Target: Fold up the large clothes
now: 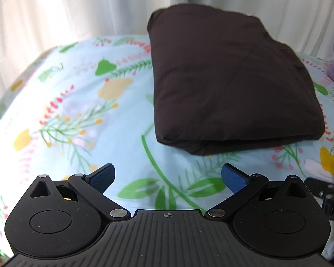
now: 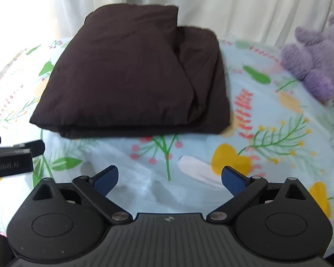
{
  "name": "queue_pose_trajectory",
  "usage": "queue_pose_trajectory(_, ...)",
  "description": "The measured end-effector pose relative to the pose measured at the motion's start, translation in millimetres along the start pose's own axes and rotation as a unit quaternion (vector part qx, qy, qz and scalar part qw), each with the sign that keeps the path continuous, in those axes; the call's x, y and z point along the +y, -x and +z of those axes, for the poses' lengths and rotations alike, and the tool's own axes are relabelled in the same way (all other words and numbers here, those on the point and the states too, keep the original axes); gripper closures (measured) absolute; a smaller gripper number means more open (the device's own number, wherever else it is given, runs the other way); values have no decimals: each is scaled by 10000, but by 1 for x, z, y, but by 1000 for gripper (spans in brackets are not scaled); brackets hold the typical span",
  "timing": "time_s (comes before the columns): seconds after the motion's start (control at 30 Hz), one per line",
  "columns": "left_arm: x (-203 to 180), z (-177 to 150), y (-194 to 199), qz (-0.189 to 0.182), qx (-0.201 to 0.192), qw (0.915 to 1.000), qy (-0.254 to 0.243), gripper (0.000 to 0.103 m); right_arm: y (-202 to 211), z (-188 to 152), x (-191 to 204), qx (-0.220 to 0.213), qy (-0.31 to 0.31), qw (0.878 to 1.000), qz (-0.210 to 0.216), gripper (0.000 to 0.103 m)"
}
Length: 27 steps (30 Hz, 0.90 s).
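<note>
One dark brown garment (image 1: 231, 77) lies on the bed, folded into a thick, roughly rectangular bundle, and it is the only piece of clothing in sight. Under it is one bedsheet (image 1: 78, 115), pale blue and printed with green leaves, yellow flowers and pink sprigs. White curtains (image 1: 55, 6) hang behind the bed. One purple plush toy (image 2: 316, 60) sits at the far right of the sheet, well apart from the bundle (its head is cut off by the frame edge, so what animal it is I cannot say).

There are two grippers, each with two blue-padded fingers. The left gripper (image 1: 168, 178) hangs over bare sheet with its jaws spread wide and nothing between them. The folded garment lies ahead of it and slightly to its right, its near folded edge a short way beyond the fingertips, not touching them. The right gripper (image 2: 169, 179) is likewise released, jaws at full spread over empty sheet, with the garment ahead and a little to its left, clear of the pads (image 2: 233, 181).

The two grippers sit side by side near the front edge of the bed: in the right wrist view the left one shows as a black body at the left edge, and in the left wrist view a black part of the right one pokes in at the right edge. The bundle's top layer looks smooth, with a second folded layer showing along its right side.
</note>
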<state>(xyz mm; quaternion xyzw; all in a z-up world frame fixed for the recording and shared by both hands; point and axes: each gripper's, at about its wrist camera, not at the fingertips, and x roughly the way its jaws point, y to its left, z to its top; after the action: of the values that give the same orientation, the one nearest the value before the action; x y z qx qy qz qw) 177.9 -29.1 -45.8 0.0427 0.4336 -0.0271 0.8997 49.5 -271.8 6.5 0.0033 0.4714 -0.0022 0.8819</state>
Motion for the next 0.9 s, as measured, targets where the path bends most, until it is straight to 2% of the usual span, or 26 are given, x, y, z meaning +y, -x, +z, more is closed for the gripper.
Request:
queue_pose_trajectory(0.2, -3, -3, 16, -59, -156, 9990, -412, 0, 7, 1, 9, 50, -166, 9998, 26, 4)
queue_pose_trajectory(0.43, 5, -5, 24, -324, -177, 9988, -312, 0, 13, 0, 17, 40, -189, 9998, 24, 4)
queue_pose_trajectory(0.63, 4, -7, 26, -205, -236, 9986, -428, 0, 12, 0, 23, 90, -174, 9998, -16, 4)
queue_pose_trajectory(0.9, 6, -5, 22, -293, -182, 9986, -398, 0, 13, 0, 23, 67, -223, 9997, -67, 4)
